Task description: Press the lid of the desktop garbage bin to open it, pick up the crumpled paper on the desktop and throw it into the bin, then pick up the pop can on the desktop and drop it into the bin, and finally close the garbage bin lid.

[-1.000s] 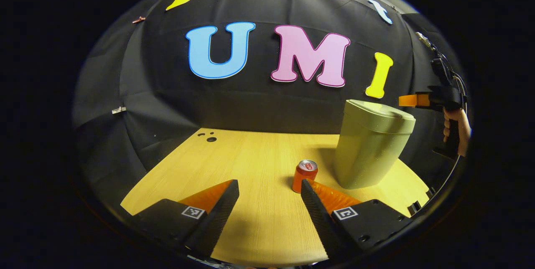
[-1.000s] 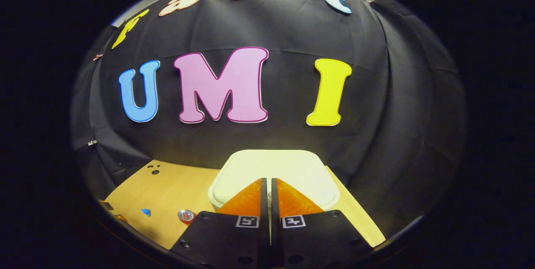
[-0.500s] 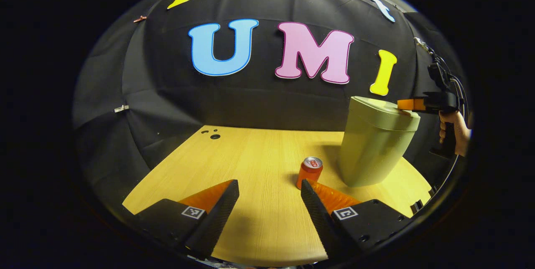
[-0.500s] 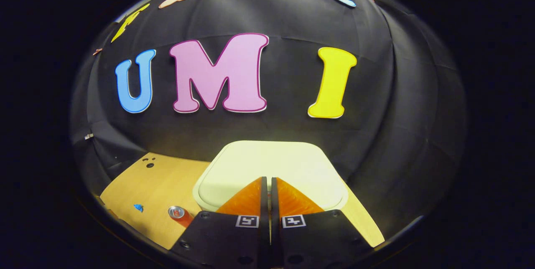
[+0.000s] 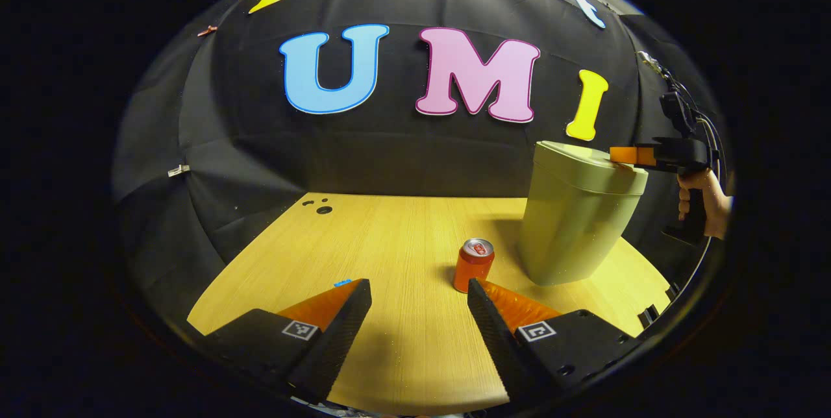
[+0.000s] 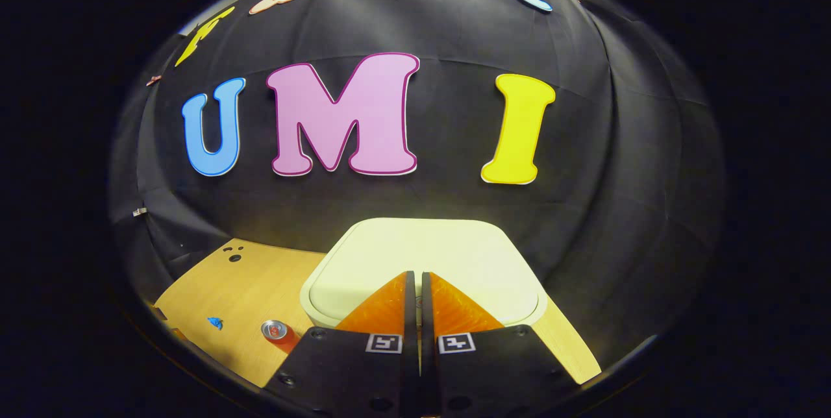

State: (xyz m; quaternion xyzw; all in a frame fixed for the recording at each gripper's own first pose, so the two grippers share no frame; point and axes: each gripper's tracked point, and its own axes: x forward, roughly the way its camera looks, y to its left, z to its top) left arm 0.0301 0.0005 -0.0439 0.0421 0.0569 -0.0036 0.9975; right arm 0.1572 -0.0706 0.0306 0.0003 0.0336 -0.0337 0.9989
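While lidded, pale green bin (image 5: 574, 223), orange can (image 5: 472, 265)

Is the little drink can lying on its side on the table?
No, in the left gripper view the can stands upright on the wooden table, its round top facing up, beside the green bin.

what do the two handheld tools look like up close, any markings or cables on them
Each tool has a black body ending in two wedge-shaped fingers, and each finger base bears a small square black-and-white marker. The left tool shows ridged inner finger faces. The right tool, seen from the side in the left gripper view, has a pistol-style black handle under it and thin cables rising from its rear. No sleeve shows.
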